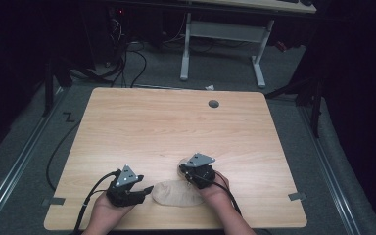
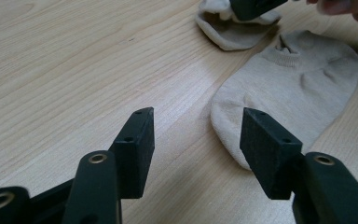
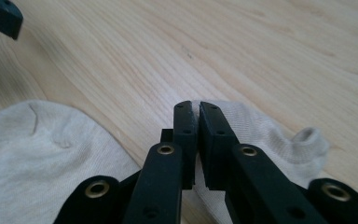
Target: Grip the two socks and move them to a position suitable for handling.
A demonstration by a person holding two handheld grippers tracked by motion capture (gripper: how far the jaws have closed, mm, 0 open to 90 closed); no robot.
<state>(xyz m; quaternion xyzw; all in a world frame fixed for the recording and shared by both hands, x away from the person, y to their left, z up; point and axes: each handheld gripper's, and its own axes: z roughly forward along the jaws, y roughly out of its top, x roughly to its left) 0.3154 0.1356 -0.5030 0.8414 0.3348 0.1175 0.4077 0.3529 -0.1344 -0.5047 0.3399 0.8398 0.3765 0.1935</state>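
Setting: dim workroom with dark surroundings, grey floor and a white-legged desk at the far side; a pale wood bench (image 1: 176, 127) stands in the middle, with a small round grommet (image 1: 213, 104) near its far right edge

Flat sock: a beige ankle sock (image 1: 174, 194) lies spread on the bench at the near edge, between the two hands; in the left gripper view (image 2: 298, 88) its toe end sits just ahead of the open jaws, cuff pointing away

Second sock: a matching sock (image 3: 270, 135) lies bunched just beyond and to the right of the flat one, under the right tool; in the high view (image 1: 182, 168) little of it peeks out

Left hand-held gripper (image 1: 144, 191): jaws spread wide, low over the bench, just left of the flat sock's toe; nothing between them

Right hand-held gripper (image 3: 198, 114): jaws pressed together on a fold of the second sock; fabric visible either side of the tips

Step in hand: seemingly pairing the socks; the right tool has taken hold of the bunched one, the left is lined up on the flat one

Next move: probably the left jaws must slide onto the toe edge and close on one layer of cloth; the right should lift gently so the fabric does not slip free
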